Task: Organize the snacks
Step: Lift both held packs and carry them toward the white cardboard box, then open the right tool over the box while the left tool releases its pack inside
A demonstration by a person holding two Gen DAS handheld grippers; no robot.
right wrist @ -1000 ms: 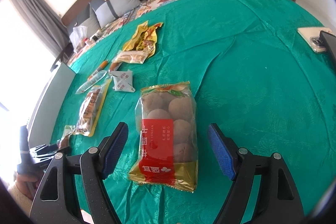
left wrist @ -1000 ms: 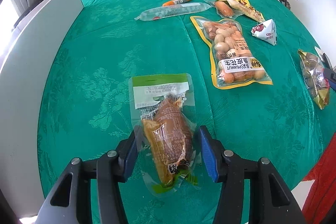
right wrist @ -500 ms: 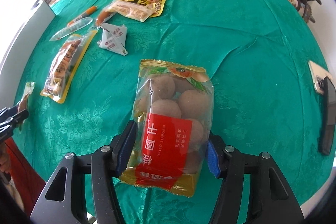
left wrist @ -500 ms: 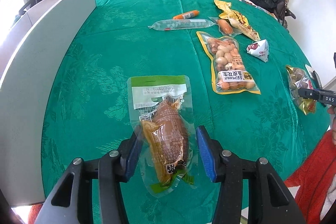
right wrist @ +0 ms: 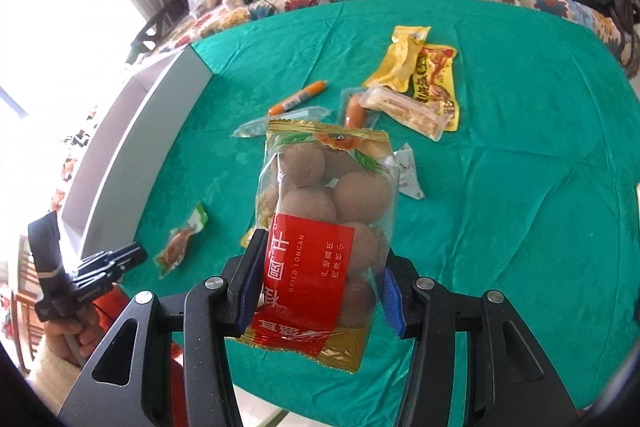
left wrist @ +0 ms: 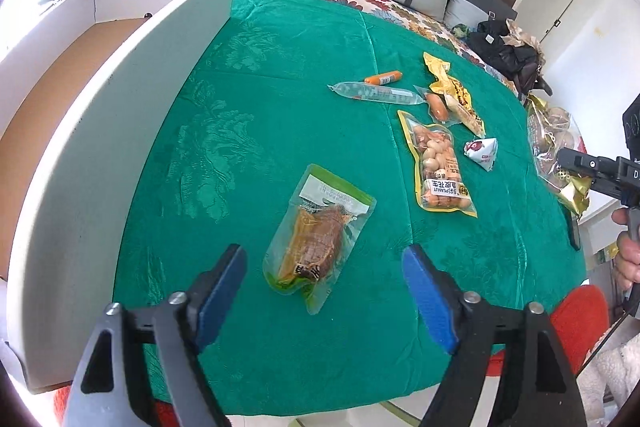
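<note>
Green brocade cloth covers the round bench (left wrist: 280,75); a sofa with grey cushions and a floral throw runs behind its far edge.

Right gripper (right wrist: 318,277): jaws pinch the lower half of a clear bag of brown dried longans with red label and gold hem (right wrist: 326,223), lifted clear of the cloth, upper part leaning away from the camera. Film is glossy, the fruit lumpy and loose inside.

Left gripper (left wrist: 324,287): jaws opening, spread wide, nothing pressed. Between them but clear of both pads lies a clear vacuum pouch with green header holding a brown meat piece (left wrist: 318,235), flat on the cloth near the front edge.

Outward: a yellow-bordered peanut packet (left wrist: 438,163), a small white triangular sachet (left wrist: 482,153), two orange sausages, a long clear tube and yellow wrappers toward the right and far edges. A white cardboard box with brown floor (left wrist: 120,75) stands along the left edge, open and apparently empty.

Risks, as judged:
- Longan bag held low on slick film; fruit may shift and the bag slide or sag out during the carry.
- Top-heavy bag could catch the box wall on the way over.
- Pouch lies flat; thin edges could escape the pads.
</note>
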